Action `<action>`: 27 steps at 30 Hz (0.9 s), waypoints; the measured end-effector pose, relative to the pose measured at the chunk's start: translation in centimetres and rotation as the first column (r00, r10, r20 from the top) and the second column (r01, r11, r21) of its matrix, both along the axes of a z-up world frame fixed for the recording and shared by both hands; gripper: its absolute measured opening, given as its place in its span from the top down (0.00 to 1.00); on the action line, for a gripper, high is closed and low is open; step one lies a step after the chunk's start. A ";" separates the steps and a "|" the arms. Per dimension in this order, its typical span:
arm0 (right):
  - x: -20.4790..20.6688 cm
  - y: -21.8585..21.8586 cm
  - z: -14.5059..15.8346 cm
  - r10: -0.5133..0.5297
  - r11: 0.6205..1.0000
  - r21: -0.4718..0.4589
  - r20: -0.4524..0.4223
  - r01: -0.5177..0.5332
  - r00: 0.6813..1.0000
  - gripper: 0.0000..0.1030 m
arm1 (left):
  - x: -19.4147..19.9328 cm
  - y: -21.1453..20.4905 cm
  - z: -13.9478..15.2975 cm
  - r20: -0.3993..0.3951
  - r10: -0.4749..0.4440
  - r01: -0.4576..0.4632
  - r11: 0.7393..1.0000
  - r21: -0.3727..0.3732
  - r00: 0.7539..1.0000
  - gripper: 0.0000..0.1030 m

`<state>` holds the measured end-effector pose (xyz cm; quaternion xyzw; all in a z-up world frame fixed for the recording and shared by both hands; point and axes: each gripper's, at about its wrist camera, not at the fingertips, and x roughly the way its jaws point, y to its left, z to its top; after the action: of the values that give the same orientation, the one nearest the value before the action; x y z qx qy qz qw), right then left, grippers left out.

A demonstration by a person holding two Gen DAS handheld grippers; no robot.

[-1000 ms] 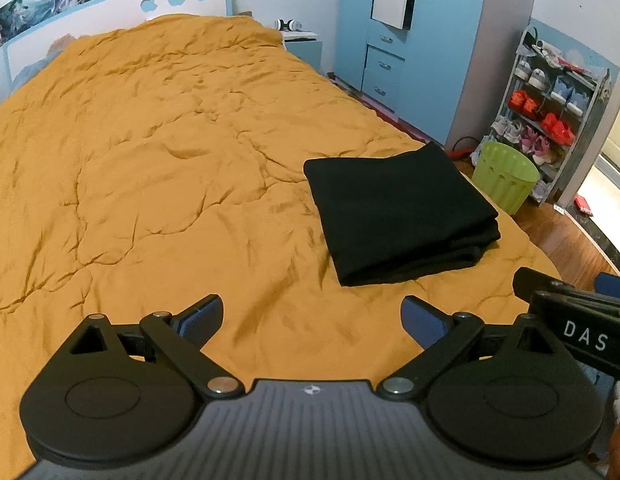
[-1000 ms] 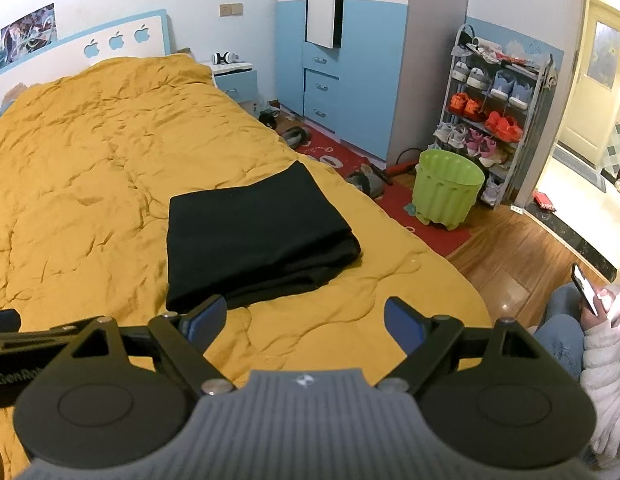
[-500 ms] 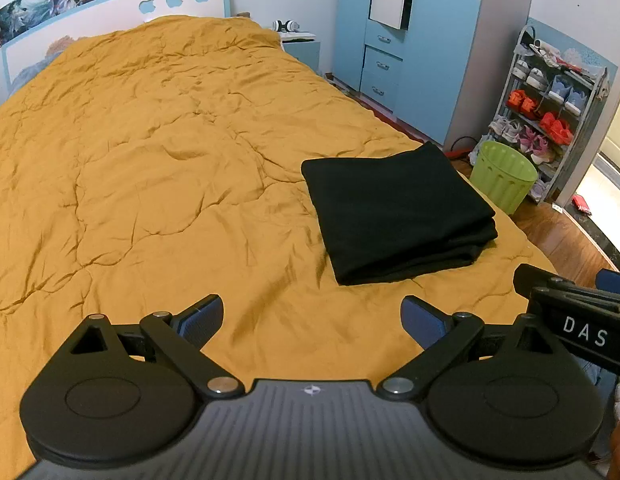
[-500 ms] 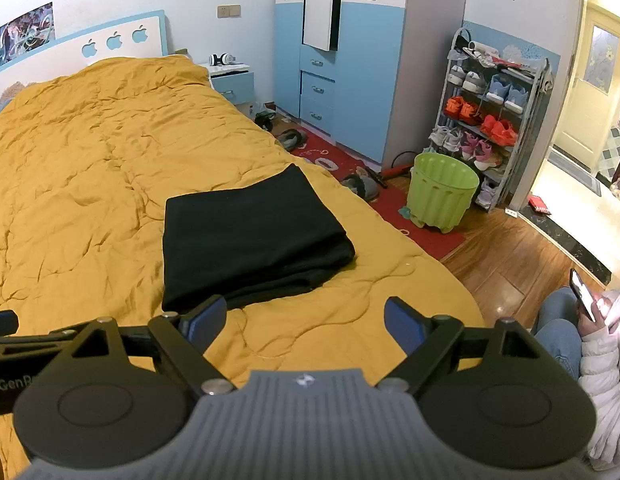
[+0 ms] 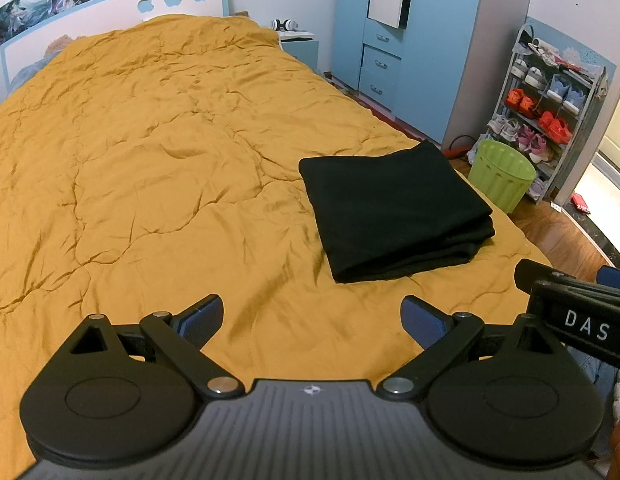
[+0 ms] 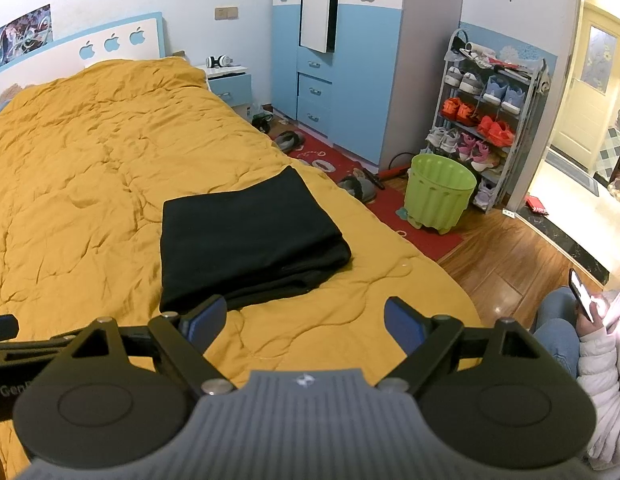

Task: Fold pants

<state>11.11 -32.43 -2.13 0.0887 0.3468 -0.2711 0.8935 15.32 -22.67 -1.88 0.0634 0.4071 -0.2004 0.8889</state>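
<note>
- Left wrist view: left claw [image 5: 311,318] spread wide, nothing between its blue pads [image 5: 202,320]; it hangs over bare quilt [image 5: 150,152], apart from the garment.
- Right wrist view: right claw [image 6: 306,322] likewise spread and empty. Its left pad overlaps the garment's near edge in the picture; contact cannot be confirmed, most likely it is above it.
- Pants [image 5: 393,208]: one black garment, folded into a compact rectangular stack with several layers showing at the near edge. Position: at 1 o'clock from the left claw, at 11 o'clock from the right claw [image 6: 246,236]. Lies flat on the bed, near the right-hand edge of the mattress.
- Judgement: fold looks finished; edges line up, no loose leg or waistband trailing. Both claws empty and clear of the cloth fits a release-and-withdraw stage, so the stack is not dragged out of shape.
- Placement reasoning: the quilt gives a broad soft surface, so the stack sits stable; being near the edge keeps it within reach of the person holding the tools.
- Counts: claws 2; pants 1; green bin [image 6: 437,196] 1, on the floor at 1 o'clock; shoe rack [image 6: 489,116] 1; seated person with phone [image 6: 589,320] 1, at 3 o'clock in the right view.
</note>
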 end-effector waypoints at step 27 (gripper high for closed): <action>-0.2 0.1 0.2 -0.002 1.000 -0.005 0.000 0.002 1.000 0.20 | 0.0 0.1 0.1 0.000 -0.001 0.001 1.000 0.000 1.000 0.00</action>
<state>10.96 -32.28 -1.98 0.0868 0.3462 -0.2730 0.8934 15.33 -22.55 -1.82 0.0637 0.4072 -0.2006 0.8888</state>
